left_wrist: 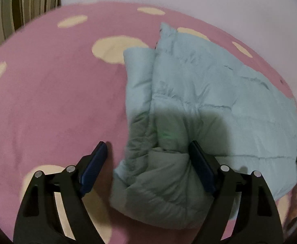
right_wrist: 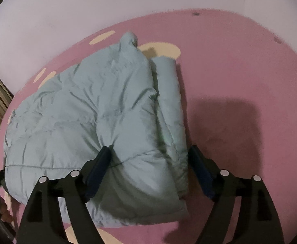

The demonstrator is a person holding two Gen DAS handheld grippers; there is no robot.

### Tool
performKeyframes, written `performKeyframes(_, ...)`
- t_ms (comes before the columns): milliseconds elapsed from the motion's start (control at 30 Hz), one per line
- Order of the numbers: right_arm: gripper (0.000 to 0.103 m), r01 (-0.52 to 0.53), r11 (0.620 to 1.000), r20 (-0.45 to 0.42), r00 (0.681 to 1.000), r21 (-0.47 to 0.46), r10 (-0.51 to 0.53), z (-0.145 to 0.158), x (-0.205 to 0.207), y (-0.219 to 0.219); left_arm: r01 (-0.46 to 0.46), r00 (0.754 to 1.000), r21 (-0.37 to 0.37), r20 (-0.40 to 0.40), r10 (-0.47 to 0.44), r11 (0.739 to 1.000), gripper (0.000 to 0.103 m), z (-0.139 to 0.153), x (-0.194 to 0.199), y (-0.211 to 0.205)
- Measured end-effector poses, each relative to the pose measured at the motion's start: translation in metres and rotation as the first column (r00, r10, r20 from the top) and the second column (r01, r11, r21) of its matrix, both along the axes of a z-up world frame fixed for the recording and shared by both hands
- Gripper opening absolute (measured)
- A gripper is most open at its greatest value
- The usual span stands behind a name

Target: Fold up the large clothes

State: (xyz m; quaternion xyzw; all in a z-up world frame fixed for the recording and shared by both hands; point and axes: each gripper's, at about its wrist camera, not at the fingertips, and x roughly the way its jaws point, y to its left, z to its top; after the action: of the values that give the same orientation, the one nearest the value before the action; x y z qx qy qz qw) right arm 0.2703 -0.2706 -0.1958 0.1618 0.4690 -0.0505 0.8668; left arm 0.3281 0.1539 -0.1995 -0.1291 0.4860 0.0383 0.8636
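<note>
A pale blue quilted jacket (left_wrist: pixel 199 93), folded into a thick bundle, is seen lying on a pink bed cover (left_wrist: pixel 52 105) with cream spots. The left gripper (left_wrist: pixel 148 152) is held with its jaws wide apart; the near corner of the jacket lies between them, close against the right-hand pad, while the left-hand pad stands clear over bare cover, so nothing is clamped. The right gripper (right_wrist: pixel 149 154) is likewise spread wide; its left-hand pad rests on the puffed top of the jacket (right_wrist: pixel 91 109), the folded edge lies between the jaws, and the right-hand pad is just beside that edge over the bed cover (right_wrist: pixel 240 71). No grip is seen. A rolled sleeve runs ahead of both jaws along the bundle's edge. Beyond the jaws a pale wall (right_wrist: pixel 67 4) is seen, and a striped cloth (left_wrist: pixel 26 6) at far left
</note>
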Motion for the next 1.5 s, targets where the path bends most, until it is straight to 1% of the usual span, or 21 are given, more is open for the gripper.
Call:
performKeyframes(33,0.079,0.005,1.0,-0.002,1.0,0.02,-0.005,-0.004,0.0,-0.002,-0.003,1.0,0.001,0.005,0.003,1.0,0.081,-0.001,0.0,0.0)
performKeyframes(67,0.079,0.005,1.0,0.0,1.0,0.018,-0.005,-0.005,0.0,-0.001,0.01,1.0,0.022,0.017,-0.011,1.0,0.075,0.0,0.001,-0.004)
performKeyframes(100,0.078,0.003,1.0,0.003,1.0,0.007,-0.003,-0.004,0.0,0.0,0.024,0.999,0.027,0.024,-0.025,0.999,0.064,0.001,0.0,-0.007)
performKeyframes(133,0.067,-0.004,1.0,0.006,1.0,-0.007,0.004,-0.003,0.0,0.004,0.044,0.998,0.025,0.032,-0.045,0.999,0.058,0.002,0.0,-0.011)
performKeyframes(167,0.062,-0.014,1.0,0.007,1.0,0.0,0.014,-0.003,-0.001,0.006,0.059,0.998,0.014,0.035,-0.059,0.998,0.049,0.003,0.0,-0.013)
performKeyframes(233,0.046,-0.023,1.0,0.004,1.0,0.016,0.023,-0.003,-0.001,0.01,0.061,0.998,0.005,0.034,-0.061,0.998,0.044,0.003,0.0,-0.015)
performKeyframes(267,0.042,-0.028,0.999,0.007,1.0,0.026,0.028,-0.002,0.0,0.013,0.064,0.997,-0.004,0.038,-0.064,0.998,0.039,0.003,0.0,-0.015)
performKeyframes(300,0.036,-0.031,0.999,0.011,0.999,0.037,0.03,-0.001,0.0,0.015,0.066,0.997,-0.006,0.043,-0.066,0.998,0.033,0.004,-0.001,-0.016)
performKeyframes(333,0.032,-0.031,0.998,0.014,0.999,0.045,0.031,-0.001,-0.001,0.016,0.07,0.997,-0.005,0.046,-0.07,0.998,0.03,0.005,-0.001,-0.018)
performKeyframes(367,0.03,-0.031,0.998,0.02,0.999,0.054,0.03,-0.001,-0.002,0.016,0.073,0.996,0.0,0.052,-0.072,0.997,0.024,0.007,-0.002,-0.019)
performKeyframes(400,0.026,-0.031,0.998,0.026,0.999,0.059,0.03,-0.001,-0.003,0.015,0.072,0.996,0.001,0.056,-0.072,0.997,0.02,0.008,-0.004,-0.019)
performKeyframes(500,0.019,-0.027,0.997,0.053,0.998,0.078,0.023,0.003,-0.009,0.016,0.062,0.995,-0.012,0.077,-0.061,0.998,0.013,0.013,-0.009,-0.017)
performKeyframes(633,0.015,-0.027,0.996,0.074,0.997,0.081,0.021,0.009,-0.015,0.019,0.041,0.995,-0.029,0.094,-0.038,0.999,0.011,0.018,-0.019,-0.009)
performKeyframes(733,0.014,-0.038,0.995,0.081,0.996,0.089,0.031,0.013,-0.02,0.026,0.032,0.994,-0.012,0.105,-0.031,0.999,0.01,0.024,-0.023,-0.004)
performKeyframes(933,0.014,-0.092,0.99,0.09,0.993,0.109,0.082,0.015,-0.029,0.053,-0.012,0.995,-0.006,0.104,0.013,1.0,0.01,0.03,-0.043,0.03)
performKeyframes(1100,0.014,-0.149,0.981,0.092,0.986,0.126,0.138,0.016,-0.043,0.085,-0.054,0.994,-0.008,0.091,0.055,0.998,0.01,0.034,-0.068,0.065)
performKeyframes(1233,0.014,-0.191,0.972,0.092,0.98,0.14,0.179,0.019,-0.06,0.105,-0.072,0.994,0.011,0.088,0.07,0.997,0.01,0.038,-0.092,0.085)
performKeyframes(1367,0.014,-0.219,0.966,0.094,0.974,0.137,0.207,0.019,-0.064,0.112,-0.079,0.994,0.001,0.08,0.078,0.997,0.01,0.04,-0.116,0.099)
performKeyframes(1500,0.014,-0.226,0.964,0.086,0.973,0.143,0.215,0.02,-0.068,0.109,-0.077,0.994,-0.013,0.074,0.078,0.997,0.01,0.04,-0.139,0.103)
